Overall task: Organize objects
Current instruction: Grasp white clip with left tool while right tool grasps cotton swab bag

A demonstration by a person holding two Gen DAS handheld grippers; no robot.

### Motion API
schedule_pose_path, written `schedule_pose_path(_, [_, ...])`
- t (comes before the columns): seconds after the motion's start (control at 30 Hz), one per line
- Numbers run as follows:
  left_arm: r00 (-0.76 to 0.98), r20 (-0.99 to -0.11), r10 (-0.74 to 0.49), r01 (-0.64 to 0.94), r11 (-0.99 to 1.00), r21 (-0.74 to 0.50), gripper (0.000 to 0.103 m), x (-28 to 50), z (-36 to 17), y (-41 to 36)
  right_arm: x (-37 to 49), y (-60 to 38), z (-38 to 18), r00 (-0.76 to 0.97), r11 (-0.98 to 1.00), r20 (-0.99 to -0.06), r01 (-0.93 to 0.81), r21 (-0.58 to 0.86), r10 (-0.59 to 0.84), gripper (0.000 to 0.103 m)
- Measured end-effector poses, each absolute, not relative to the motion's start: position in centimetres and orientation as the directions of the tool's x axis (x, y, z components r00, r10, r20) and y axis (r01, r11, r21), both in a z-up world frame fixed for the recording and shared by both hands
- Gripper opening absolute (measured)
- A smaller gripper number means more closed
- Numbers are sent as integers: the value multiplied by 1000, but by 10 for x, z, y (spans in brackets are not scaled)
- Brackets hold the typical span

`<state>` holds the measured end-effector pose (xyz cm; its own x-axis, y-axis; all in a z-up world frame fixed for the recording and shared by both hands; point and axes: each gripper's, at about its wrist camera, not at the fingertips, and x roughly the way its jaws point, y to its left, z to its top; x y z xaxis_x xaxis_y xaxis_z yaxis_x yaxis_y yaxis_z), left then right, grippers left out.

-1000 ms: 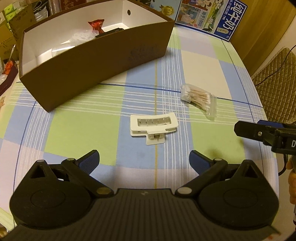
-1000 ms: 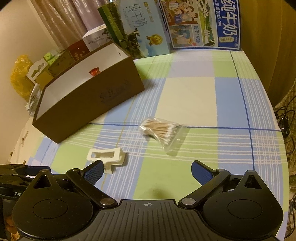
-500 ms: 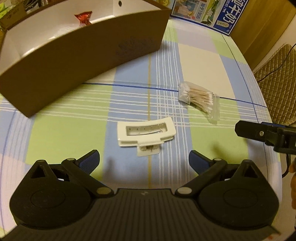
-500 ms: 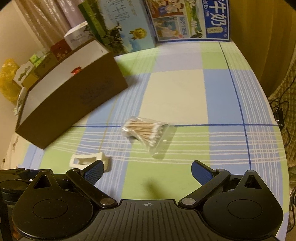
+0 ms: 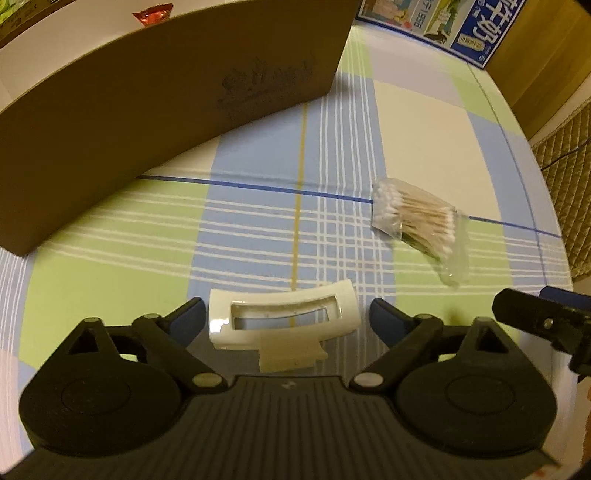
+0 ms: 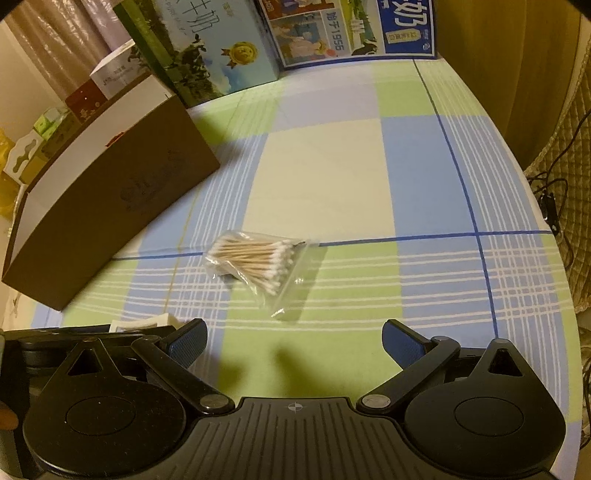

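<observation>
A white hair claw clip (image 5: pixel 282 320) lies on the checked tablecloth, right between the open blue-padded fingers of my left gripper (image 5: pixel 286 317); neither pad touches it. A clear bag of cotton swabs (image 5: pixel 419 226) lies to the right of the clip. In the right wrist view that same bag of cotton swabs (image 6: pixel 258 262) sits ahead and slightly left of my right gripper (image 6: pixel 293 341), which is open and holds nothing. The brown cardboard box (image 5: pixel 147 110) stands at the far left, white inside, with a red wrapper (image 5: pixel 153 13) in it. The claw clip (image 6: pixel 142 325) peeks out at lower left.
Printed milk cartons (image 6: pixel 207 48) stand along the table's far edge, beside smaller boxes (image 6: pixel 107 81) at the left. A quilted chair (image 5: pixel 565 173) and cables (image 6: pixel 554 206) lie past the table's right edge. My right gripper's finger (image 5: pixel 535 321) shows at the left view's right side.
My left gripper has moved forward and down, so the claw clip now lies between its fingers. My right gripper has moved closer to the swab bag. Both stay open.
</observation>
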<state>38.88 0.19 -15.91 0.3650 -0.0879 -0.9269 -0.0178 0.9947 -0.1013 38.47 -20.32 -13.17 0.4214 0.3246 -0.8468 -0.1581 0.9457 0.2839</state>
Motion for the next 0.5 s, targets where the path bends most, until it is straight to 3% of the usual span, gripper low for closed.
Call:
schedule_pose_path(0.1, [359, -930, -80, -9, 996, -89, 85, 390, -163, 2, 388, -201, -134, 421, 946, -848, -159, 282, 323, 98])
schedule_pose_path(0.5, [386, -922, 8, -69, 997, -20, 85, 381, -160, 46, 417, -172, -153, 409, 926, -831, -167, 338, 377, 98])
